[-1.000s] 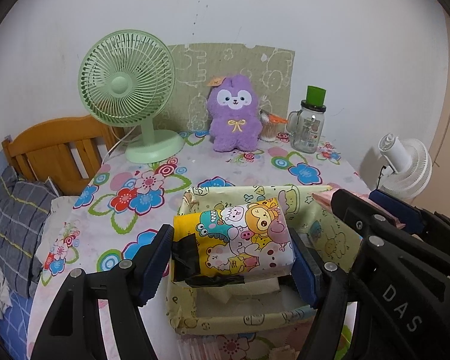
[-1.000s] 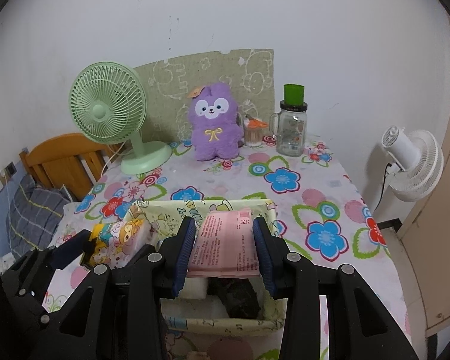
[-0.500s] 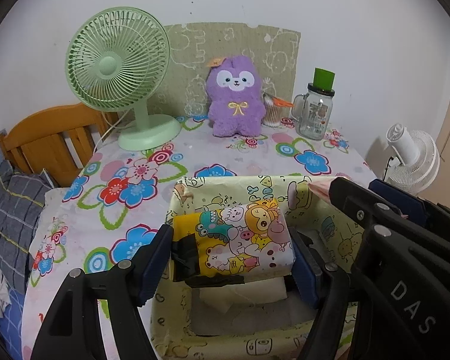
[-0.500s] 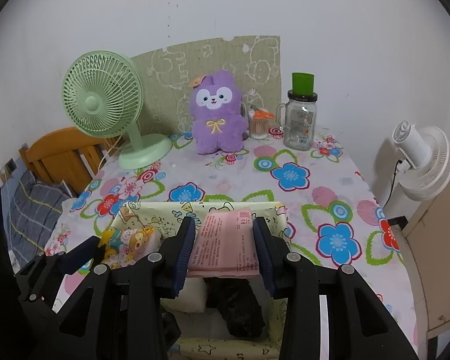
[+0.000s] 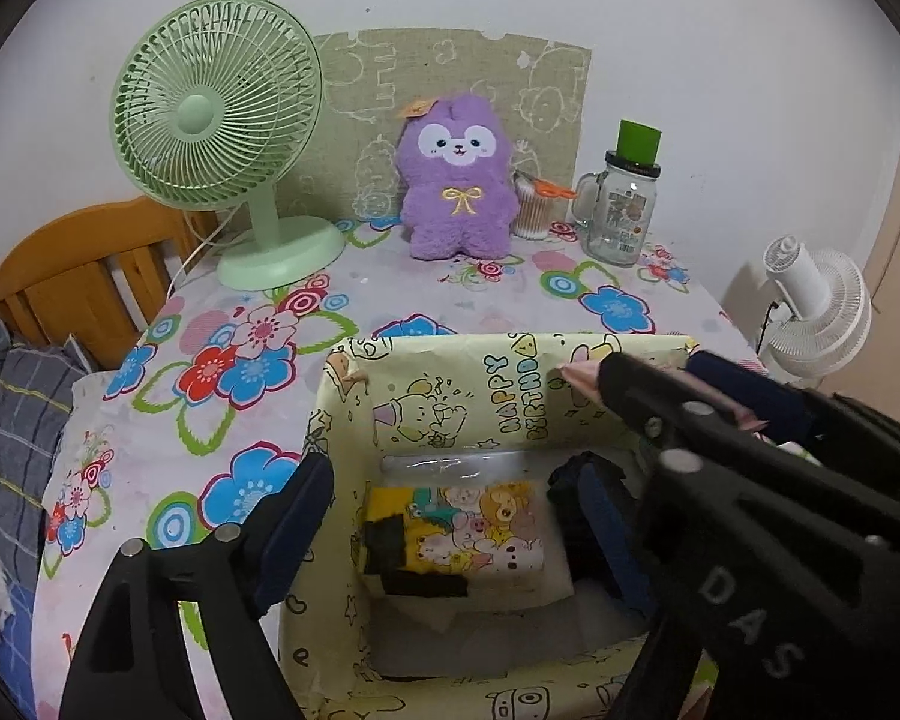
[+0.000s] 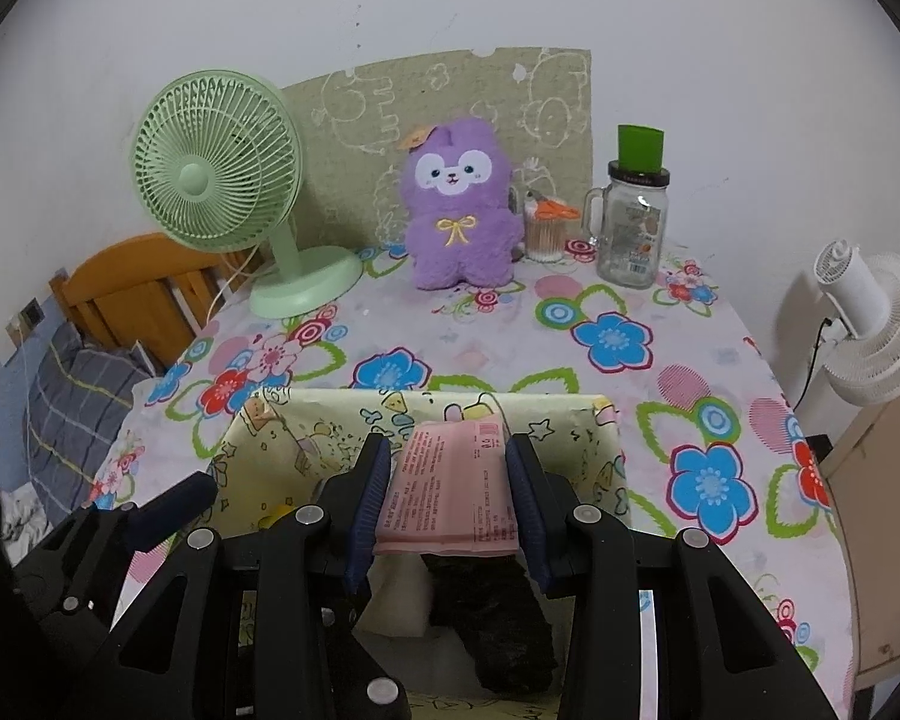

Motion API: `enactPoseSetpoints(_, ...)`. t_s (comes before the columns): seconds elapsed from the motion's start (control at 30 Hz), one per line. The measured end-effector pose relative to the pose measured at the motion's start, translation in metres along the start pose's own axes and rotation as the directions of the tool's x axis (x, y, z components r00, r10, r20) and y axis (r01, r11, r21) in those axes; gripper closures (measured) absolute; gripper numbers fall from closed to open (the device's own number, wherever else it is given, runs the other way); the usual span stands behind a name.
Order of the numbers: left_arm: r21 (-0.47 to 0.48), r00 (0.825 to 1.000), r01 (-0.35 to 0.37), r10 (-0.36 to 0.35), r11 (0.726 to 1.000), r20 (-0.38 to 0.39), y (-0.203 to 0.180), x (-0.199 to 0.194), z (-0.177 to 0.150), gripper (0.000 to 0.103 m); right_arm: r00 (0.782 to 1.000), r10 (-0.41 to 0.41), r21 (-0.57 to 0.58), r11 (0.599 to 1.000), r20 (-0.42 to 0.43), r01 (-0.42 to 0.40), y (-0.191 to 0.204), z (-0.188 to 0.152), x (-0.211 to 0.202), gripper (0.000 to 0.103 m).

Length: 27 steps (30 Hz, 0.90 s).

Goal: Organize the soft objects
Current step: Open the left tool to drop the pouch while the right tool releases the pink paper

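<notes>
Yellow cartoon pack [image 5: 456, 531] lies in one box [image 5: 354, 414]; left fingers [image 5: 297, 516] apart, right fingers [image 6: 369, 489] clamp one pink pack [image 6: 450, 489].

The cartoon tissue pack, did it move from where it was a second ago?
Yes. The cartoon tissue pack left the left gripper, whose jaws now stand open, and dropped down inside the yellow box, onto the white pack there.

box [image 6: 606, 456] floor hidden, black bundle [image 6: 498, 618] unidentifiable
</notes>
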State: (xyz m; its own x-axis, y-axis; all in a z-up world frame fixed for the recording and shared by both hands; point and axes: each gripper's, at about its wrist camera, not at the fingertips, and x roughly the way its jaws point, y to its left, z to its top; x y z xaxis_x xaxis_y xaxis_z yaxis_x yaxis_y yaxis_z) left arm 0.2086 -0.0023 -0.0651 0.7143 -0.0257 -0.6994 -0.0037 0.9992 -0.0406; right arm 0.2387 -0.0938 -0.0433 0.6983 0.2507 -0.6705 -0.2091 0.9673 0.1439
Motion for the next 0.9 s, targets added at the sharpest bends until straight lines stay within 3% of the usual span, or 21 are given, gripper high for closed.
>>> enactPoseSetpoints(0.27,0.009,1.0,0.022,-0.022,1.0,0.019,0.001,-0.005,-0.002,0.013,0.999,-0.005,-0.026,1.0,-0.034,0.004,0.006,-0.006,0.007,0.058)
enactPoseSetpoints(0.43,0.015,0.999,0.012,-0.012,1.0,0.031,0.0,-0.01,-0.003,0.011,1.0,-0.01,-0.033,0.999,-0.028,0.01,0.008,-0.007,0.003,0.036)
enactPoseSetpoints(0.9,0.019,0.999,0.003,-0.004,1.0,0.051,0.002,-0.029,-0.012,0.008,1.0,-0.023,-0.036,0.999,-0.012,0.023,0.013,-0.015,-0.016,0.02)
